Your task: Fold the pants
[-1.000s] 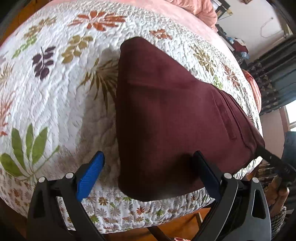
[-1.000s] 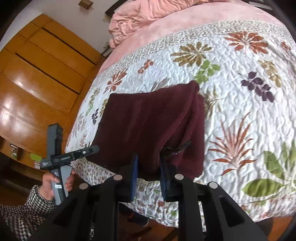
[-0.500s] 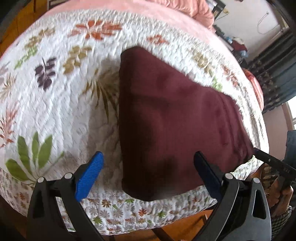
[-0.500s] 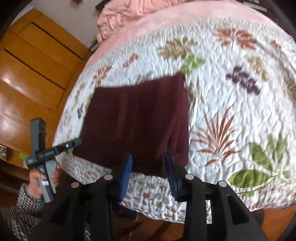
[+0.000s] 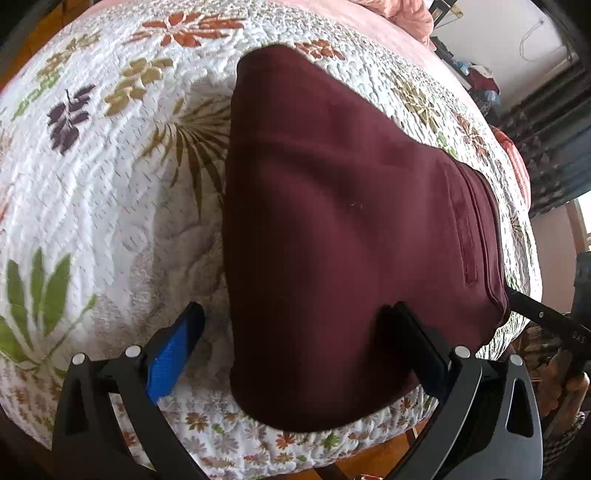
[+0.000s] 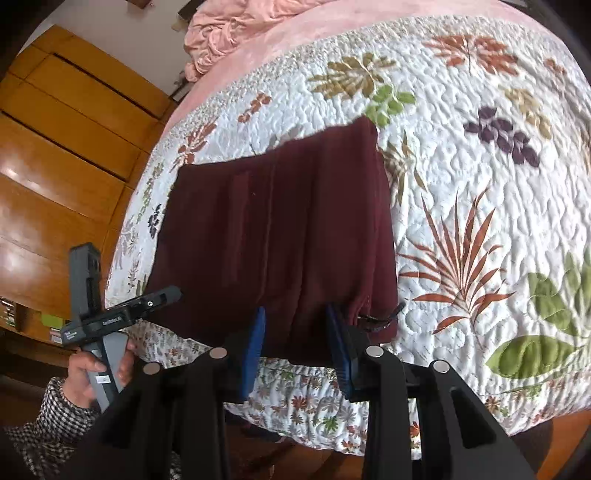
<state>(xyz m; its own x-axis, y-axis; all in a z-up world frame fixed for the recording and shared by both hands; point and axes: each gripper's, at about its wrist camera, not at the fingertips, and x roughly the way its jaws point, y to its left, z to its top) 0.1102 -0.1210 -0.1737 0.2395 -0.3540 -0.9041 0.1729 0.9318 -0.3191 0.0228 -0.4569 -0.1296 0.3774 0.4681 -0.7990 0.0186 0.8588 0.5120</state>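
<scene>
Here the dark maroon fleece pants (image 5: 351, 229), already folded into a thick rectangular pad, lie on the white quilted bedspread with leaf and flower prints (image 5: 110, 206), close to the bed's near edge and just ahead of both tools.

Starting at the left, the left gripper (image 5: 295, 350) hangs over the near left corner of the pad with its jaws spread wide: the blue pad (image 5: 173, 354) sits over bare quilt beside the pants' left edge, the dark one over the cloth, and neither presses on anything. The pad's long axis runs away from this gripper toward the pink blanket (image 6: 258, 33) at the head of the bed.

Further right, the right gripper (image 6: 295, 347) stands at the near right part of the pad, jaws narrowly parted. They have just been opening, and the near hem lies between the pads without being pinched. A black drawstring end (image 6: 380, 321) pokes out at the right corner.

Both grippers are about equally near. Judging by this, the fold looks nearly finished; nothing blocks either tool, though the pad sits near the mattress edge and could slide off.
</scene>
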